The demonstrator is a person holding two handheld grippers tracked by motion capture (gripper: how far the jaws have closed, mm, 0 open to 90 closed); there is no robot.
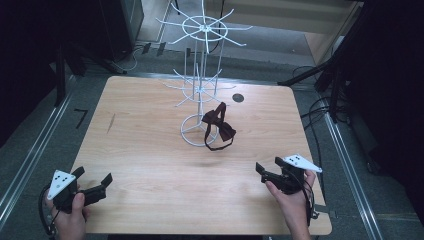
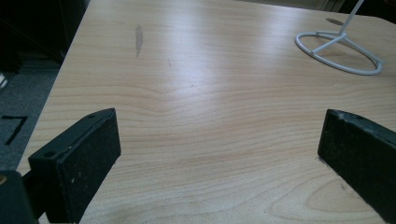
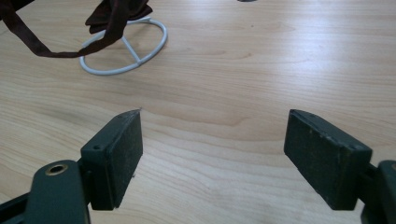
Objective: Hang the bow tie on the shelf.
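A white wire display rack stands at the back middle of the wooden table on a ring base. A dark red bow tie hangs from one of its low arms, its strap looping down over the base. My left gripper is open near the front left corner, with bare wood between its jaws. My right gripper is open at the front right, aimed at the rack. Its own view has nothing between the pads, with the bow tie and ring base beyond.
A small dark round hole sits in the tabletop behind the rack. A dark streak marks the wood at left. Cables lie on the floor to the right, and metal rails run along both sides of the table.
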